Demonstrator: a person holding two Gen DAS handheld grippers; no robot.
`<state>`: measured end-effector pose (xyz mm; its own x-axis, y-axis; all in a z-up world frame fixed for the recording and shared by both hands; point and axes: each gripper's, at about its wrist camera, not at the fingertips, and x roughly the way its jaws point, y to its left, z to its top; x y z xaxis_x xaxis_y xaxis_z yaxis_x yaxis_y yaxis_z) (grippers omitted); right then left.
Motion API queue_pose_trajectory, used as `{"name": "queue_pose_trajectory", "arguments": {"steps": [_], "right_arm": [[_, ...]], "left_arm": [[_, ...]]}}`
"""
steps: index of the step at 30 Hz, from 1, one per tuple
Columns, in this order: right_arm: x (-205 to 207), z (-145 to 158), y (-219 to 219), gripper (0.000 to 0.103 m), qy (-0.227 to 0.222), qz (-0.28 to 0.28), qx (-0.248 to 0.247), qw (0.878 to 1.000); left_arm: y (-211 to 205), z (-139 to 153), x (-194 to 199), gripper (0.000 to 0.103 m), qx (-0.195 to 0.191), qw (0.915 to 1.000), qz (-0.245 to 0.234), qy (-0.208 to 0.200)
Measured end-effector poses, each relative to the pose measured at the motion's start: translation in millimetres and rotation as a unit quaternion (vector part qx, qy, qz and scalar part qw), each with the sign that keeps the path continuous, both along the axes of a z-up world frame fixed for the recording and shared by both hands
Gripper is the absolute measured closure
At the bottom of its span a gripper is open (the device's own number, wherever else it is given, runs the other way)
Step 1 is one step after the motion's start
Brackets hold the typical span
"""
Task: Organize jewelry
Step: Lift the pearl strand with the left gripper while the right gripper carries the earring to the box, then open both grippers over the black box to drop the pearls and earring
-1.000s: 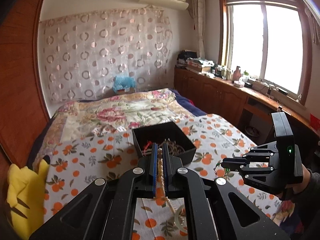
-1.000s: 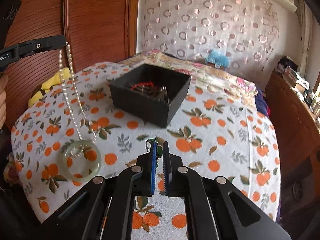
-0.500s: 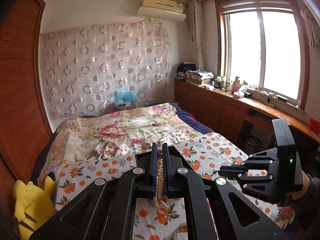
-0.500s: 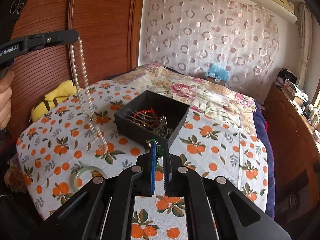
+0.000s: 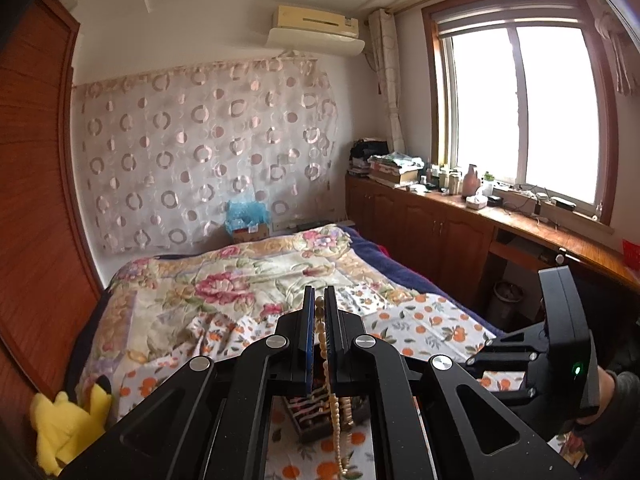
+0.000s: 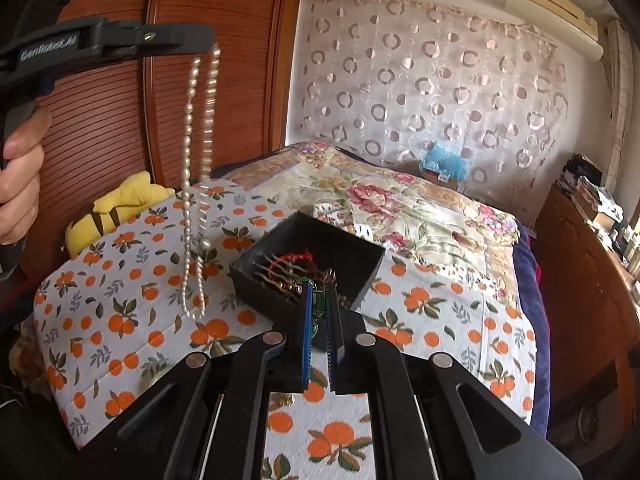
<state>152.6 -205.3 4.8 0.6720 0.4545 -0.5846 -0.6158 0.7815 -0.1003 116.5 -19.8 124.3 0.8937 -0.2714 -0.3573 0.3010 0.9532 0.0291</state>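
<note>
the bed (image 6: 420,208) filled most of both views, spread with a flowered quilt (image 6: 360,184) and, nearer the cameras, a white cloth printed with oranges (image 6: 132,300). behind it hung a sheer curtain with ring patterns (image 5: 208,152), and a wooden wardrobe door (image 6: 120,128) stood along one side. a yellow plush toy (image 6: 116,208) lay at the edge of the orange-print cloth by the wardrobe.

on the orange-print cloth sat a black open box (image 6: 308,268), with a red cord and several metal pieces tangled inside it.

the left gripper (image 6: 200,40) was held high above the cloth, to the left of the box in the right wrist view, by a hand (image 6: 20,176) wrapped round its handle. its jaws were closed on a pearl necklace (image 6: 196,184), which hung down from the tips in a long double strand, its bottom loop clear of the cloth. in the left wrist view the same beads ran between the two fingers (image 5: 308,340) and dangled below them.

the right gripper (image 6: 319,312) hovered over the near edge of the box, jaws pinched on a small green trinket (image 6: 318,306); what exactly it was could not be told.
</note>
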Motion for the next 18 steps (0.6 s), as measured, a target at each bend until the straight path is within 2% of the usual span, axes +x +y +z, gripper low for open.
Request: {"name": "queue_pose_trajectory", "arguments": {"steps": [7,18], "right_arm": [[25,7,-1,0.096,-0.007,0.002,0.015,1.000],[77,7,9,0.096,-0.010,-0.002,0.024,1.000]], "left_arm": [[-10,-2,28,0.099,-0.008,0.9999,-0.008,-0.001],[1,-77,65,0.099,-0.014,0.9962,-0.004,0.086]]}}
